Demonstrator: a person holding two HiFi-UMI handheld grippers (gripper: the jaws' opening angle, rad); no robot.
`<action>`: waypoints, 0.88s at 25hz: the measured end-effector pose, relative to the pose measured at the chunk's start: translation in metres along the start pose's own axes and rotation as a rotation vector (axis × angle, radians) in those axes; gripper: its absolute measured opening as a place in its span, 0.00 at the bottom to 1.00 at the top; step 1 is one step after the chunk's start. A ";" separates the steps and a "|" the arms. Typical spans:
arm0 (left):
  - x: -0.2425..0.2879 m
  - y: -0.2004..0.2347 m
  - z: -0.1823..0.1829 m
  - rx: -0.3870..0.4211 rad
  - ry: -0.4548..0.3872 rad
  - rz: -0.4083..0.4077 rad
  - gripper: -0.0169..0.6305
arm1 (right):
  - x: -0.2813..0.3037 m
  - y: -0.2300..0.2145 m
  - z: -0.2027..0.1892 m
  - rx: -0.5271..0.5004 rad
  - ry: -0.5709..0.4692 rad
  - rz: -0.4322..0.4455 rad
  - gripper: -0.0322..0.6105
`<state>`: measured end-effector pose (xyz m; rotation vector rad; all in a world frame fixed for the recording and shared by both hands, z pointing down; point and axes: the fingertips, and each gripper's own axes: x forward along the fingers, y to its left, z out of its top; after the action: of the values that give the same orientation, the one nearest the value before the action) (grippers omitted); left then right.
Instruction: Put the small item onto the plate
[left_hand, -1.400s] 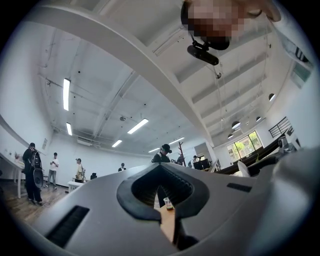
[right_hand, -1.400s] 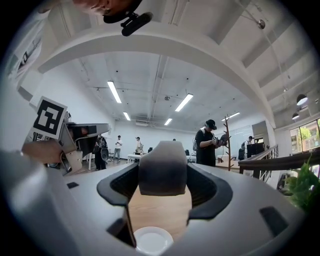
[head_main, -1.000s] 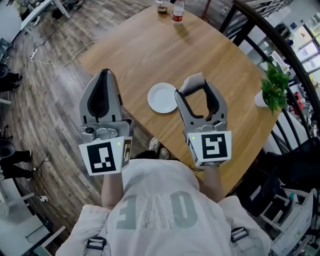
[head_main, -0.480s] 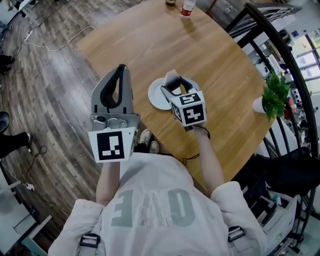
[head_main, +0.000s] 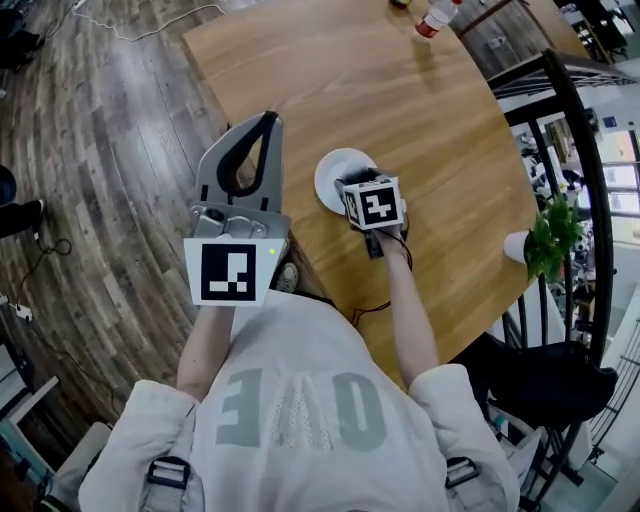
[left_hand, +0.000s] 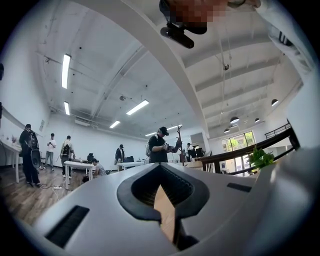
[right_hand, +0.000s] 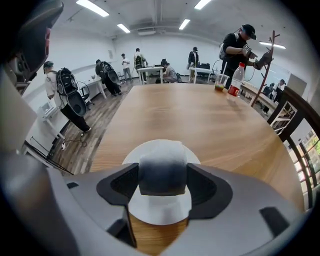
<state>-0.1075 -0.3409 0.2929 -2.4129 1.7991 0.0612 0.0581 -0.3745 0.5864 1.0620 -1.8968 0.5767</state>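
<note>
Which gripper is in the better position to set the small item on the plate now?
Right. The right gripper holds the small item between its fingers, over the plate. The left gripper is shut, empty and off to the plate's side.

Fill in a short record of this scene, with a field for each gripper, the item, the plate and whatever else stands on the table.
left gripper: shut, nothing between its jaws
right gripper: shut on the small item
small item: whitish block, held over the plate; whether it touches cannot be told
plate: white, round, on the wooden table
far end of table: bottle, cup
</note>
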 end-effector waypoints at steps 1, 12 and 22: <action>0.000 0.002 -0.001 -0.002 0.003 0.006 0.04 | 0.004 0.001 -0.002 -0.006 0.013 0.003 0.51; -0.002 0.010 -0.008 -0.014 0.006 0.020 0.04 | 0.024 0.007 -0.008 -0.024 0.054 -0.016 0.51; -0.005 0.006 -0.002 0.001 0.001 0.007 0.04 | 0.026 0.008 -0.010 -0.030 0.054 -0.021 0.51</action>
<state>-0.1145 -0.3379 0.2947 -2.4067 1.8077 0.0603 0.0488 -0.3747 0.6135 1.0361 -1.8402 0.5584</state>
